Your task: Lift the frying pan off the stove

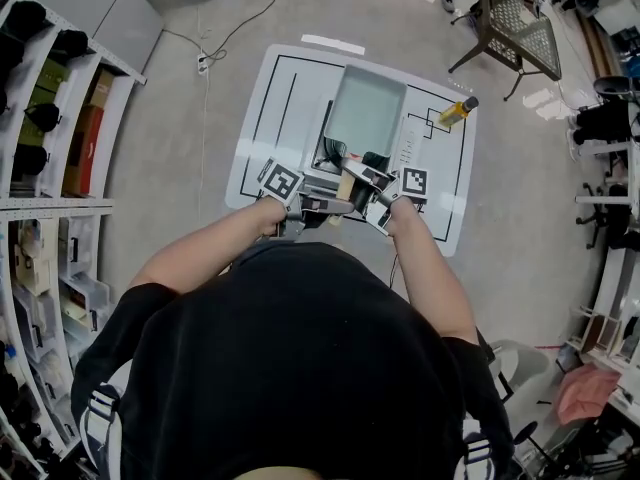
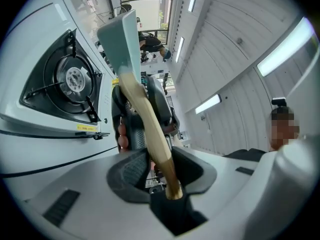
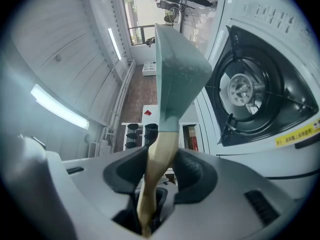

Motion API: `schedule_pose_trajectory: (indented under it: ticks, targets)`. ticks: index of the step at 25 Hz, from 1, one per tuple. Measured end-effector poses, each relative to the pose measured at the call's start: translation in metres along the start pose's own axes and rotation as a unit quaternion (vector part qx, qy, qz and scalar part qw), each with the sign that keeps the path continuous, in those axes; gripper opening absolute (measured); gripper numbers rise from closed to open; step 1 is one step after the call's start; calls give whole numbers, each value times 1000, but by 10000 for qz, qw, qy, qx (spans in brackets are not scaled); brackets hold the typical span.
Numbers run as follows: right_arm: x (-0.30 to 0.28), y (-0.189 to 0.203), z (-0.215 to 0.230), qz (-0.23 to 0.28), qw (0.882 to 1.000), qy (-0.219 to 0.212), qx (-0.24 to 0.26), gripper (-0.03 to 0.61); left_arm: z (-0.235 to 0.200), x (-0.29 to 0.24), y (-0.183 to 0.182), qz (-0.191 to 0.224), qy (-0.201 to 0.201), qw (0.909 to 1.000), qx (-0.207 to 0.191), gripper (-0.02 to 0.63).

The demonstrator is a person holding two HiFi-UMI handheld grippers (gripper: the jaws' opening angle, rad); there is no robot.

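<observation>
A pale green rectangular frying pan (image 1: 365,113) with a wooden handle (image 1: 345,186) hangs over the white stove (image 1: 413,146). Both grippers clamp that handle from opposite sides. My left gripper (image 1: 312,206) is shut on the handle (image 2: 150,129), its pads pressing the wood, and the pan (image 2: 122,39) rises ahead of it. My right gripper (image 1: 372,194) is shut on the handle (image 3: 161,156) too, below the pan (image 3: 177,79). The black burner grate (image 2: 70,79) (image 3: 250,91) lies bare beside the pan in both gripper views, so the pan is off it.
The stove rests on a white mat (image 1: 270,98) with black lines on the floor. A yellow bottle (image 1: 458,111) lies at the mat's far right corner. Shelves (image 1: 50,118) line the left, a metal chair (image 1: 515,28) stands at the far right, and a cable with a power strip (image 1: 203,63) runs at the far left.
</observation>
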State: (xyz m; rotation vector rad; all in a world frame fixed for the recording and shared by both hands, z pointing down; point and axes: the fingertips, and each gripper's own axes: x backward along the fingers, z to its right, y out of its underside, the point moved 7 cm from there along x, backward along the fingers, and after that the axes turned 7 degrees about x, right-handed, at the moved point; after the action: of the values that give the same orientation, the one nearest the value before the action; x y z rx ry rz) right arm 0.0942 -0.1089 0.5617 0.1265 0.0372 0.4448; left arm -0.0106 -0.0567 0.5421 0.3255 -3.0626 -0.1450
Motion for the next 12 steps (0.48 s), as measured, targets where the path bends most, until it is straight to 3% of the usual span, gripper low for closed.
schedule_pose_trajectory:
  ticks: [12]
  targets:
    - [7, -6, -45, 138, 9996, -22, 261, 170, 43, -6, -6, -109, 114, 9993, -328, 147]
